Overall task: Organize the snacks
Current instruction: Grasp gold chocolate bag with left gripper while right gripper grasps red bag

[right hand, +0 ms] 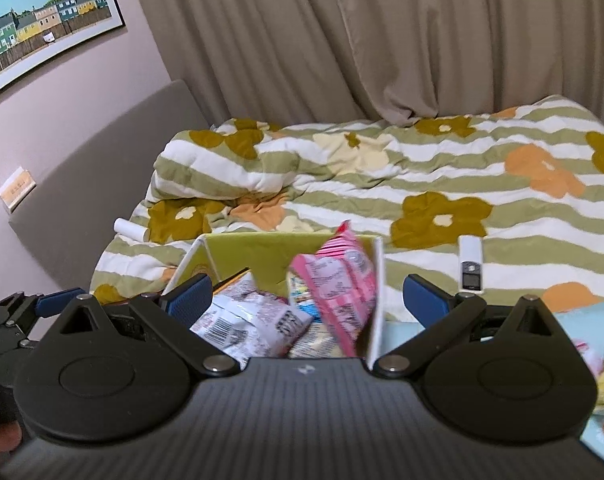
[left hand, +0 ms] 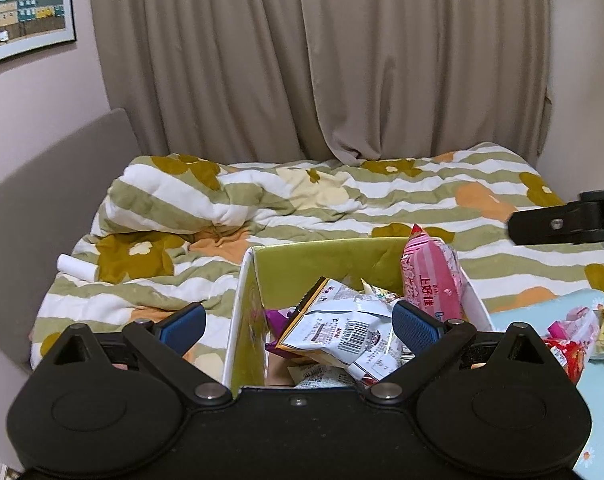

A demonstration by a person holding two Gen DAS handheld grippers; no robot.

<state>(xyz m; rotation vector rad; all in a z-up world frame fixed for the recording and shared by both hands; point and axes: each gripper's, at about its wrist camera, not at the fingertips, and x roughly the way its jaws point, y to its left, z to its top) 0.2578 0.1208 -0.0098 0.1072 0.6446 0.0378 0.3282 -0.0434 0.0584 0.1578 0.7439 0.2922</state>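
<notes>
A green-lined cardboard box [left hand: 309,258] stands on the bed and holds several snack packets. A pink packet [left hand: 431,276] leans upright against its right wall, and a white packet with a barcode [left hand: 341,330] lies on top of the pile. My left gripper [left hand: 300,326] hovers open over the box's near left corner, holding nothing. In the right wrist view the same box [right hand: 258,256] with the pink packet [right hand: 341,280] lies between the open, unloaded fingers of my right gripper [right hand: 307,300]. A few more packets [left hand: 573,336] lie on a light blue floral cloth to the right.
A striped floral quilt [right hand: 421,184] covers the bed, bunched up at the far left. A white roll [left hand: 76,267] lies left of the box and a white remote [right hand: 470,264] lies to its right. A grey headboard, beige curtains and a framed picture stand behind.
</notes>
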